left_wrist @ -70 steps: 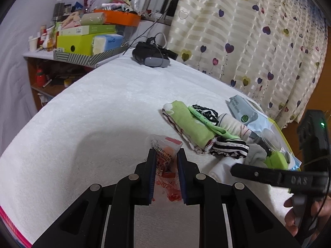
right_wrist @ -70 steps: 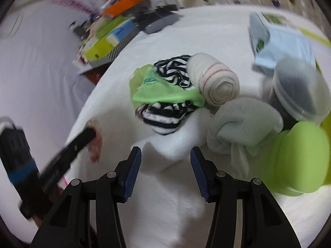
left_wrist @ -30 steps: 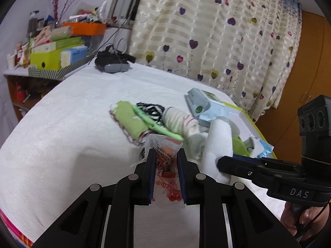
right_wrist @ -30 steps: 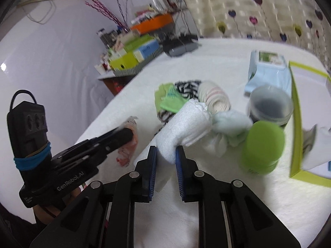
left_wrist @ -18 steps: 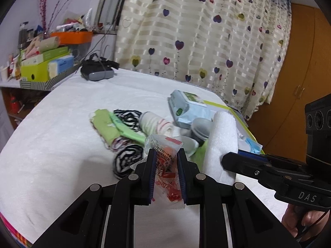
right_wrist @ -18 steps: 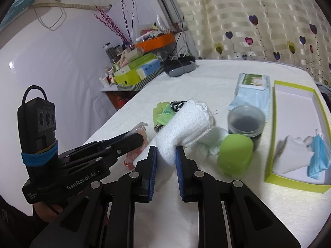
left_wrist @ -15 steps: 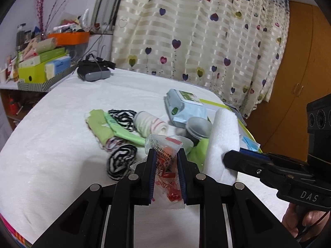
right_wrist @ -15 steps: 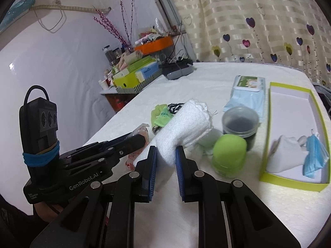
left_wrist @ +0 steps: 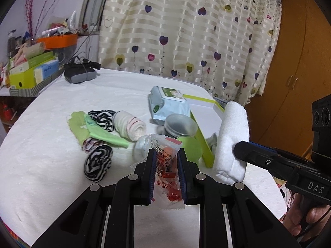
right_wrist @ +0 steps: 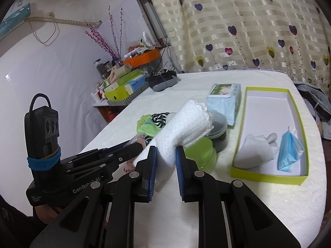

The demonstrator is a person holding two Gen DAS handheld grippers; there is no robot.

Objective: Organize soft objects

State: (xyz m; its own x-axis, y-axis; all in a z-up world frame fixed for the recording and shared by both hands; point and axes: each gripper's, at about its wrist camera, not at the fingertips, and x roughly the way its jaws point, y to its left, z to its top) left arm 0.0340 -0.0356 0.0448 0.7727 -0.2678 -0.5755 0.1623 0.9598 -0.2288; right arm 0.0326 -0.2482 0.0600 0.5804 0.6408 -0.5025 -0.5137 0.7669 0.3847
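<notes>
My left gripper (left_wrist: 166,155) is shut on a clear plastic packet with red print (left_wrist: 166,166), held above the white bed. My right gripper (right_wrist: 166,152) is shut on a rolled white towel (right_wrist: 183,128), which also shows at the right of the left wrist view (left_wrist: 233,136). Both are lifted off the bed. On the bed lie green cloths (left_wrist: 91,130), striped black-and-white socks (left_wrist: 97,163) and a rolled white sock (left_wrist: 130,126). A lime-edged white box (right_wrist: 275,132) holds a white cloth (right_wrist: 253,152) and a blue face mask (right_wrist: 289,152).
A pale blue wipes pack (left_wrist: 168,105), a grey lidded tub (left_wrist: 178,126) and a green round container (right_wrist: 201,152) sit by the box. A dark device with cables (left_wrist: 79,74) lies at the far end. A cluttered shelf (left_wrist: 31,70) stands left; a heart-print curtain (left_wrist: 186,31) hangs behind.
Both grippers have swung to the right and risen a little with their loads; the lime-edged box has come further into view. Their grips are the same.
</notes>
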